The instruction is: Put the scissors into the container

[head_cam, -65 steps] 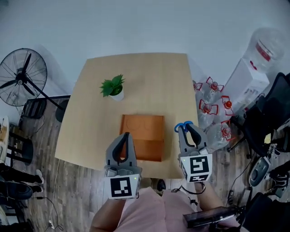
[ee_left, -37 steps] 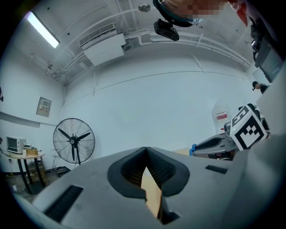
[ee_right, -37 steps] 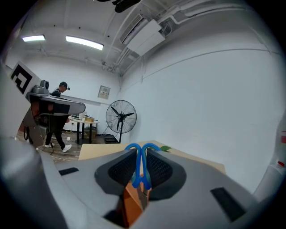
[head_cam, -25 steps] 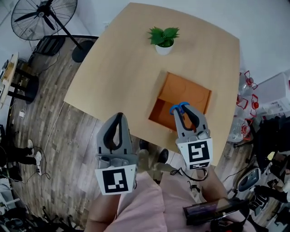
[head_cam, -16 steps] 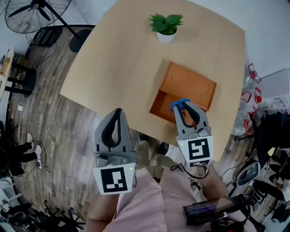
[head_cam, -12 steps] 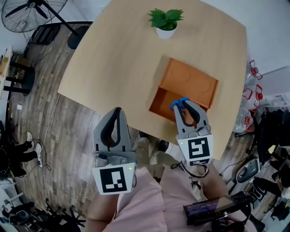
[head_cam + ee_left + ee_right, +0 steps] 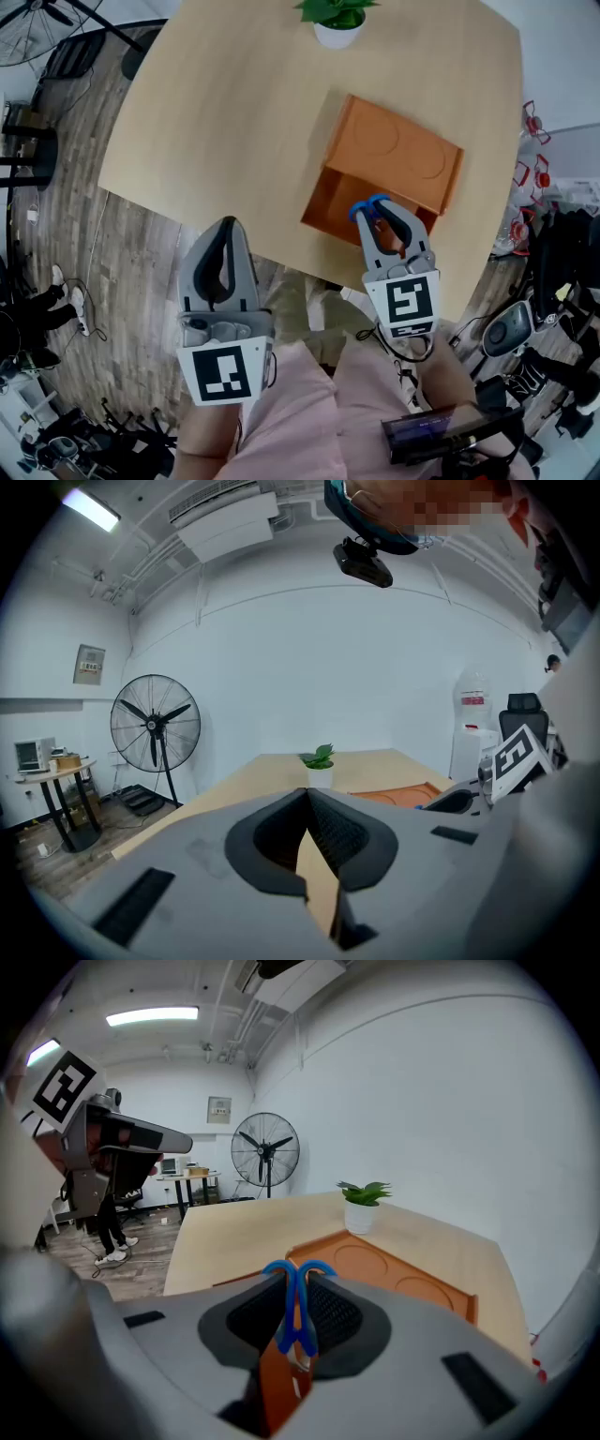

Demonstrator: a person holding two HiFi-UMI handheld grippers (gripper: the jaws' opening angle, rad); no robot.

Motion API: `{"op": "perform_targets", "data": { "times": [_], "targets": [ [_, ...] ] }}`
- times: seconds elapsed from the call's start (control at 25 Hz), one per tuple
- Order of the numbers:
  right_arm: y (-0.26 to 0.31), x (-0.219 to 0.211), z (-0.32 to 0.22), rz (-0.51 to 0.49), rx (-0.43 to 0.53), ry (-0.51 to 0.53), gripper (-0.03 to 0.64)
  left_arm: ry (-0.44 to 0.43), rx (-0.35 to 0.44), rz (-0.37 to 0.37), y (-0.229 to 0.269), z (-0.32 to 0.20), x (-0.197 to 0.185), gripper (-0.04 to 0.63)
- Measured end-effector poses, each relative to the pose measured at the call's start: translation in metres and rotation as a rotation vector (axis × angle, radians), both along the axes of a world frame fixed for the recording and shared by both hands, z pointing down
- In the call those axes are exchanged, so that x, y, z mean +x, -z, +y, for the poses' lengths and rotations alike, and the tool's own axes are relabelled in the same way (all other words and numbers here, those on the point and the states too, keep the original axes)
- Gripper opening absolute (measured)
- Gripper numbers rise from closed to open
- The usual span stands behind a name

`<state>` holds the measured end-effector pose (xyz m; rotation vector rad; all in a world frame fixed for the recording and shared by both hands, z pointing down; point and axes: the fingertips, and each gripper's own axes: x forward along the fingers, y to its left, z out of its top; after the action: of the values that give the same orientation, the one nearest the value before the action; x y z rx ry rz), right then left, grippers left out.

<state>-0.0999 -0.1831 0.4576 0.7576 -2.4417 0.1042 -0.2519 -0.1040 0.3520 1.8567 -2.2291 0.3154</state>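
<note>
While your right hand-held gripper (image 7: 380, 210) is clamped on the scissors (image 7: 371, 203), it points to 12 o'clock over the 6 o'clock side of the orange container (image 7: 392, 150) on the bench (image 7: 216, 131). The blue handles (image 7: 298, 1274) stick out past its tips. Your left hand-held gripper (image 7: 224, 228) is pressed together with nothing in it. It hangs off the bench edge, at 8 o'clock from the container.

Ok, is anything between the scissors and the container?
Nothing visible. The right gripper holds the scissors just over the container's open near side. The left gripper is off to the side, shut.
</note>
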Motion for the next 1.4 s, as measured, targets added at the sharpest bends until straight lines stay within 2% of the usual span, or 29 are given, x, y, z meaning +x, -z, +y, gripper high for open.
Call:
{"op": "perform_targets", "data": {
  "times": [0.4,1.04,1.4],
  "targets": [
    [-0.029,-0.021,0.007,0.065,-0.067,0.035,0.077,-0.006,-0.033,-0.009,-0.022,-0.004,-0.031,0.005],
    [-0.064,-0.05,0.024,0.2,-0.173,0.161,0.078,0.018,-0.039,0.008,-0.029,-0.004,-0.065,0.005],
    [-0.086,-0.035,0.013,0.241,-0.246,0.184,0.08,0.028,-0.046,0.009,-0.035,-0.019,-0.055,0.005]
  ]
}}
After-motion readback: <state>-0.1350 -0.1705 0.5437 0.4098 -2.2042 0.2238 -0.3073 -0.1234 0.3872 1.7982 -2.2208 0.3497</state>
